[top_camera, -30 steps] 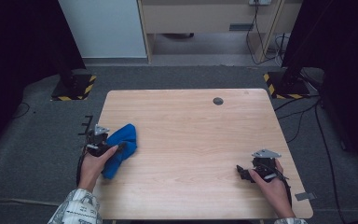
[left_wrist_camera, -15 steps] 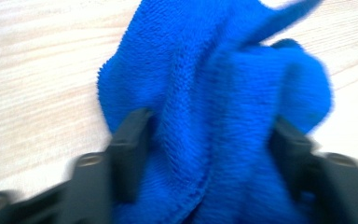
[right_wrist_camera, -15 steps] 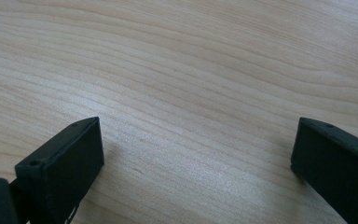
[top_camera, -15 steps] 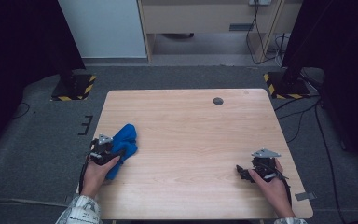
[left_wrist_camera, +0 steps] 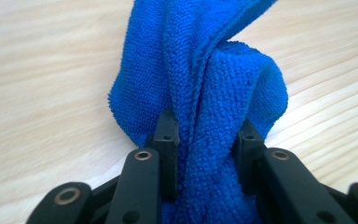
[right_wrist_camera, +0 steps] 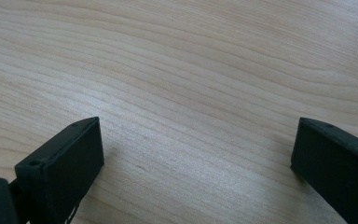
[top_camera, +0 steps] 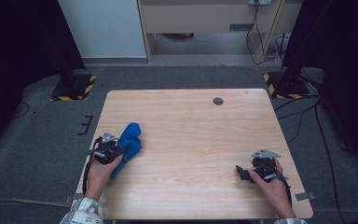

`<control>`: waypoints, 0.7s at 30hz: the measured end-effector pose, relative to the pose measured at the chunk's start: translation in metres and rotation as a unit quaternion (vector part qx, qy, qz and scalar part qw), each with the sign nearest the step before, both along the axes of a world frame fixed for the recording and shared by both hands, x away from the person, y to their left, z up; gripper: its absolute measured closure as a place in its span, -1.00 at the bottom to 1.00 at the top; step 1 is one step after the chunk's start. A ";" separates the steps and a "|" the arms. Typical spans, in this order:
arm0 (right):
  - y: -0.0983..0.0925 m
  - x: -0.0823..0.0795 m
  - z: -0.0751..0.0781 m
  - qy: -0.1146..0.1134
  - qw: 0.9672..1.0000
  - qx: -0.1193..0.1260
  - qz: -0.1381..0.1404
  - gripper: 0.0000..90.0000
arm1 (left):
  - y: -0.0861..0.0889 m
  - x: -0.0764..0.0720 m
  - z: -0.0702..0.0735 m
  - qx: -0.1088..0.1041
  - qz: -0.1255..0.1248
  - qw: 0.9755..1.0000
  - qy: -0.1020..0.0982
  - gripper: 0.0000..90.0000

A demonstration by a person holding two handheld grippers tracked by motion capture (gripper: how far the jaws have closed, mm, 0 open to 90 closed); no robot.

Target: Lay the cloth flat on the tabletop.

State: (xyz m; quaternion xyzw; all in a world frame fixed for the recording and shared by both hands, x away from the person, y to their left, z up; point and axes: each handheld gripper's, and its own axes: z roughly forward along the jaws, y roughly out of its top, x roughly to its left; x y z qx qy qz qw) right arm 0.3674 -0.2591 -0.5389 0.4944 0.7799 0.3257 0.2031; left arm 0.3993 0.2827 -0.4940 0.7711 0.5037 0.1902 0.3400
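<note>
Blue cloth [top_camera: 128,143] is lying bunched, long axis running away from left gripper [left_wrist_camera: 205,140], whose just-closing jaws are pinching its near end; right gripper [right_wrist_camera: 193,154] is resting spread wide over bare table [top_camera: 191,126].

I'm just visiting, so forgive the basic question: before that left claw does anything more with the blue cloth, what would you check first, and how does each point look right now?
1. Blue cloth sits between the left gripper jaws: ok. The jaws have just been closing, and both pads press into a bunched fold.
2. Grip is deep enough: ok, the cloth runs well back between the jaws.
3. Whole cloth is gathered: not ok, part of it spills past the jaws onto the table.
4. Cloth is lifted off the wood: cannot tell.
5. Right gripper is free: ok, jaws wide apart over bare wood.
6. Right gripper is away from the cloth: ok, it rests near the table's opposite side.
</note>
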 end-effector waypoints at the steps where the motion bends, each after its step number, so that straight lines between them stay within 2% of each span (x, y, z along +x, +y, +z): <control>1: 0.000 0.000 0.000 0.000 1.000 0.000 0.000 -0.95 | -0.003 0.000 0.003 0.000 -0.004 1.000 -0.003 0.53; 4: 0.000 0.000 0.000 0.000 1.000 0.000 0.000 -0.95 | -0.014 0.000 0.012 -0.002 -0.017 1.000 -0.014 0.53; 10: 0.000 0.000 0.000 0.000 1.000 0.000 0.000 -0.95 | -0.034 0.002 0.025 -0.021 -0.033 0.999 -0.025 0.53; 15: 0.000 0.000 0.000 0.000 1.000 0.000 0.001 -0.95 | -0.051 0.004 0.031 -0.026 -0.046 0.998 -0.030 0.53; 21: 0.000 0.000 0.000 0.001 1.000 0.000 0.002 -0.95 | -0.070 0.005 0.033 -0.021 -0.065 0.997 -0.031 0.52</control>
